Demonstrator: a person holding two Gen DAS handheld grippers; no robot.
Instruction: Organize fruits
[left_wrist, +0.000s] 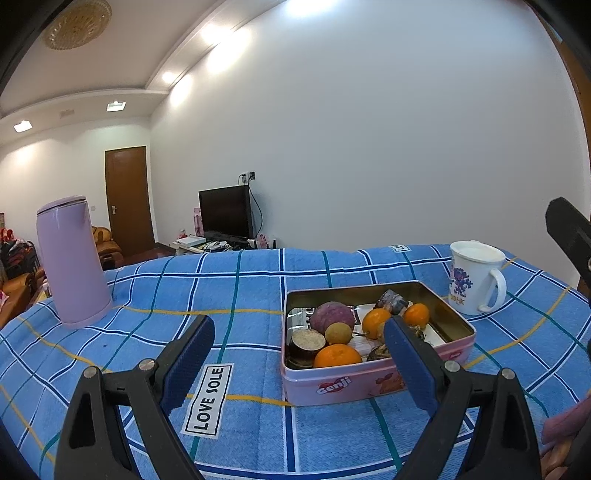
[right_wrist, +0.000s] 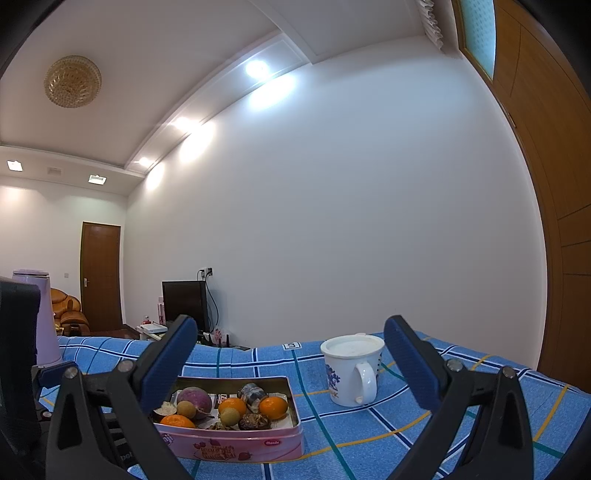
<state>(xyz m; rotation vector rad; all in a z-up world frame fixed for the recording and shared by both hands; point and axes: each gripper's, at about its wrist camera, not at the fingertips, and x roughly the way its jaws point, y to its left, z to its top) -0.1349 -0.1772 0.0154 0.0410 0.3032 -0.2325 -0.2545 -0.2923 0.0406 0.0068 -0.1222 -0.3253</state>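
A pink tin box (left_wrist: 369, 384) (right_wrist: 229, 448) sits on the blue checked cloth and holds mixed fruit: several oranges (left_wrist: 337, 355) (right_wrist: 273, 407), a purple round fruit (left_wrist: 331, 316) (right_wrist: 194, 400), a small tan fruit (left_wrist: 337, 333) and dark pieces. My left gripper (left_wrist: 299, 332) hovers just in front of the tin, open, nothing between its blue pads. My right gripper (right_wrist: 290, 332) is also open and empty, to the right of and behind the tin, with the white mug (right_wrist: 351, 371) seen between its fingers.
The white mug (left_wrist: 474, 280) with a blue print stands behind the tin's right corner. A lilac kettle (left_wrist: 72, 262) (right_wrist: 44, 317) stands at the far left of the cloth. A "LOVE SOLE" label (left_wrist: 208, 400) lies near the front.
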